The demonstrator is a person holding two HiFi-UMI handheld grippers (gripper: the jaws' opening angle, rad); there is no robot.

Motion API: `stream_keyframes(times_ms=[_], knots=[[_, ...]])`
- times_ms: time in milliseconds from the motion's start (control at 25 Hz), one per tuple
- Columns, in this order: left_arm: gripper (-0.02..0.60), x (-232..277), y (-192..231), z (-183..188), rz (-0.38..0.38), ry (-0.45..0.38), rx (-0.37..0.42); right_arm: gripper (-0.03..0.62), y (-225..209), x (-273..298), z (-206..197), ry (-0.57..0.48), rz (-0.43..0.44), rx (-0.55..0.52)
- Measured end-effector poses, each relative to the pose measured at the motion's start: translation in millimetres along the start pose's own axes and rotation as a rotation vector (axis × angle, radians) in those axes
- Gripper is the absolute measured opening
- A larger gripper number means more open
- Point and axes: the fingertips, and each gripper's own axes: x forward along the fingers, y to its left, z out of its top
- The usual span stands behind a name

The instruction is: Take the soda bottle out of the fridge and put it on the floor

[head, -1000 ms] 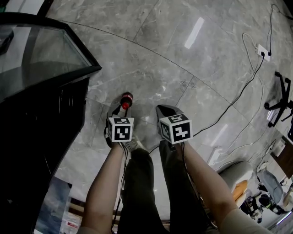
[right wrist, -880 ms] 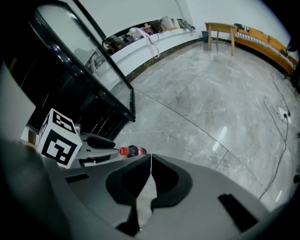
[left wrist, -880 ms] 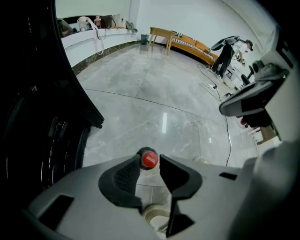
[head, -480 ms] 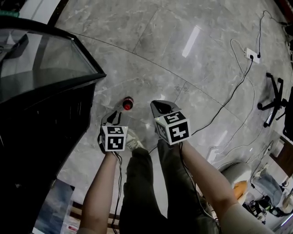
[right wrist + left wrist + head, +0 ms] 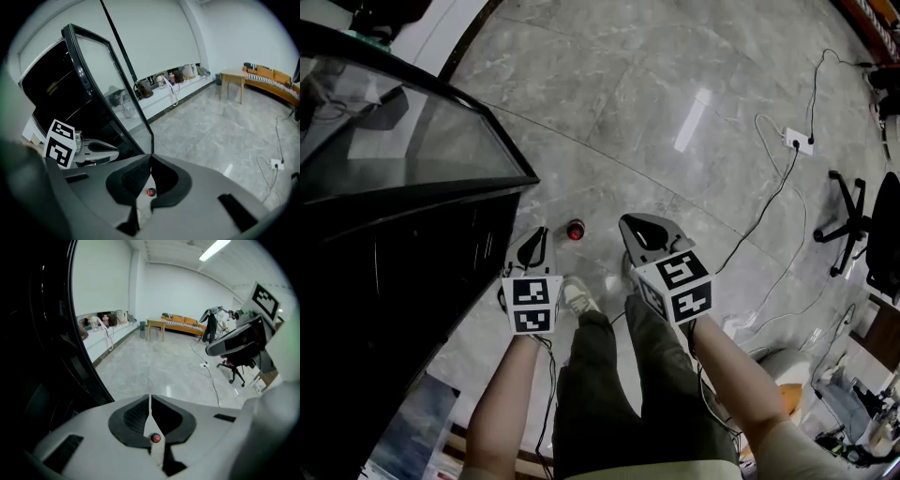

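So the soda bottle [image 5: 575, 230] is out of the fridge [image 5: 384, 281] and sitting on the grey marble floor [image 5: 675, 75], just off the fridge's front corner. From the head view you basically only get its red cap [image 5: 575, 229] from straight above. I think it's standing upright, but that angle makes it hard to be sure.

The left gripper [image 5: 536, 242] hangs above the floor just left of the bottle and isn't touching it. Its jaws are closing with nothing between them, and in its own view the tips [image 5: 150, 399] already meet. The red cap only peeks through the little gap lower down, far below on the floor.

The right gripper [image 5: 642, 227] is just right of the bottle, also clear of it. Its jaws are clenched together on nothing [image 5: 151, 157], with the same red dot showing through the gap.

So the bottle is between the two grippers and neither one is holding it.

The fridge's glass door [image 5: 403, 141] fills the left side of the head view. The person's shoe [image 5: 578, 295] is right below the bottle. Off to the right a cable [image 5: 769, 202] runs to a power strip [image 5: 797, 142], and an office chair [image 5: 853, 220] stands well away from everything
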Motion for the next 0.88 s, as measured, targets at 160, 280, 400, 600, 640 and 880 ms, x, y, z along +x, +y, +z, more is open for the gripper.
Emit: stream_keyframes(times_ms=[160,280,400,600,640,880], knots=[[0.017,-52.5,2.5,52.5,0.016,-0.107,-0.013,-0.003,23.1,-48.3,50.9,-0.075,-0.004,-0.028],[0.015,-91.0,5.1,82.5,0.032,-0.147,0.011,-0.003,45.4,-80.0,86.4,-0.13,0.004,-0.047],[0.014,-132.8,3.9,111.0,0.022,-0.182,-0.036,-0.003,68.5,-113.1,117.5,-0.173,0.014,-0.072],[0.011,-195.0,7.1,155.7,0.035,-0.275,-0.045,-0.003,109.8,-164.6,170.7,-0.253,0.034,-0.15],[0.011,-205.8,8.1,163.5,0.036,-0.293,-0.042,-0.003,117.4,-173.1,180.0,-0.273,0.039,-0.17],[0.011,-299.8,8.8,206.4,0.056,-0.379,0.003,-0.003,174.5,-240.9,219.9,-0.303,0.104,-0.256]])
